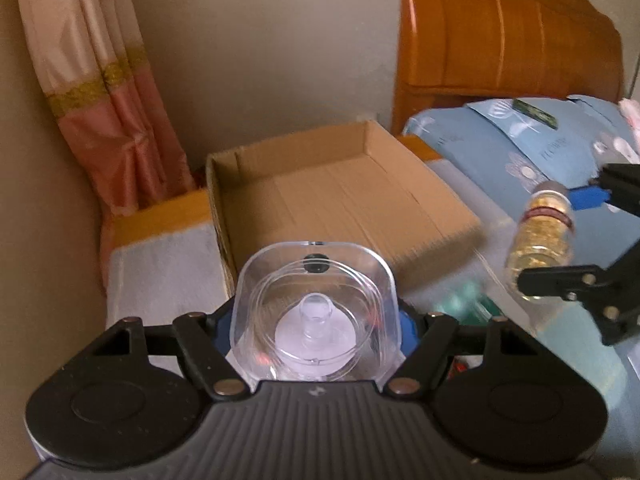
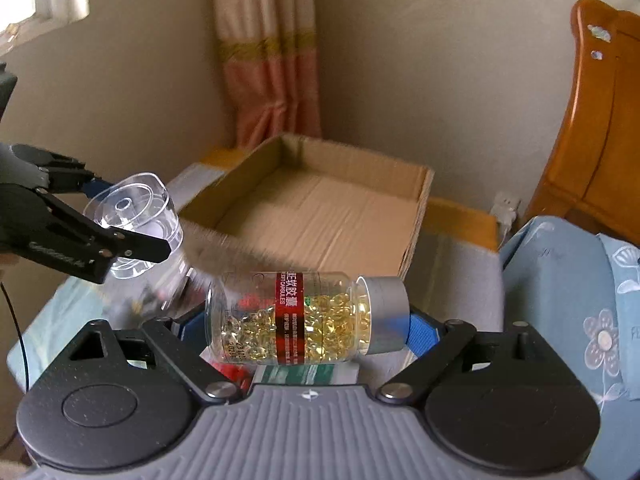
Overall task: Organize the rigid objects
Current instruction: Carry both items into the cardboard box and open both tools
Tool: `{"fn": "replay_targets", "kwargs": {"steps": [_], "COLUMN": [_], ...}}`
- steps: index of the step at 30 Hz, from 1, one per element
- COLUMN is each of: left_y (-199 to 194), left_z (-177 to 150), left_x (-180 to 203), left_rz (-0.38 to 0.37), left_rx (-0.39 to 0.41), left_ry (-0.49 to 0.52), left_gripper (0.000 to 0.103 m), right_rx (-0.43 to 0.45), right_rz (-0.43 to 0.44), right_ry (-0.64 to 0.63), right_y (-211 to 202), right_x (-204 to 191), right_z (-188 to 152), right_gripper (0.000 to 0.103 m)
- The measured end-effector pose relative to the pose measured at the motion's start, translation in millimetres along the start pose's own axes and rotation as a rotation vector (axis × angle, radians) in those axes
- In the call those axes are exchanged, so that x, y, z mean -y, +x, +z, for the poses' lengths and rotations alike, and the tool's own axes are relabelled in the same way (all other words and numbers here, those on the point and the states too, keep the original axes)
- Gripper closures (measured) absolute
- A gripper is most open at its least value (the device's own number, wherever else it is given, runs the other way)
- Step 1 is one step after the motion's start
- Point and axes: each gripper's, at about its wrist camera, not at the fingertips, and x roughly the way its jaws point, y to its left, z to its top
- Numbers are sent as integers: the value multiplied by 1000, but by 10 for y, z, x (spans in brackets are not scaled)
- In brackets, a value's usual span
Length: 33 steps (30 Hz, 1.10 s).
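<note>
Left gripper (image 1: 316, 320): clenched on a clear plastic container (image 1: 316, 304), blue pads pressed to its two sides; lifted in the air just short of the near edge of the cardboard box (image 1: 340, 196).
Right gripper (image 2: 308, 320): grasping a capsule bottle (image 2: 304, 316) end to end, one pad on its base and one on its grey cap (image 2: 386, 312); bottle lies crosswise, also off the surface.
Cardboard box: open, nothing visible inside, standing at the far end of the cloth-covered surface (image 1: 160, 264) toward the curtain (image 1: 112, 120).
Step in hand: carrying both items toward the box, as I judge it.
Next move: bring each item over the box's near wall, lower it onto the floor of the box, then let go; keep the two grippers apart so the loads do not knock.
</note>
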Motion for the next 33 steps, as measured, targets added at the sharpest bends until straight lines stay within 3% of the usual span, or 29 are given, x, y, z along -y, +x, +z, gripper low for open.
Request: {"fn": "replay_targets", "kwargs": {"steps": [7,14,17,23,25,26,33], "left_y": [341,646,783,956,982,974,777], "left_z": [457,681,767,859,884,886,863], "left_x": [-177,-273,-297,-304,-315,-310,-225], "left_rz": [53,73,69,74,82,83,97], "left_rx": [-15,-44,-56,-64,-59,-46,4], "left_ry": [-6,-13,-21,-35,-54,-57,-24], "left_gripper": [30,30,30,29,21,11,9], "right_rx": [0,16,38,21,5,-1,16], "right_rz": [-27,-35,-29,-20,-19,-19,-16], "right_ry": [25,21,-5,7,22,26,25], "right_y": [315,653,720,703,690,687,507], "right_x": [172,191,172,187,203,206,137], "right_z": [410,563,544,407,348,330,228], "right_gripper": [7,6,0,0,0,0,0]}}
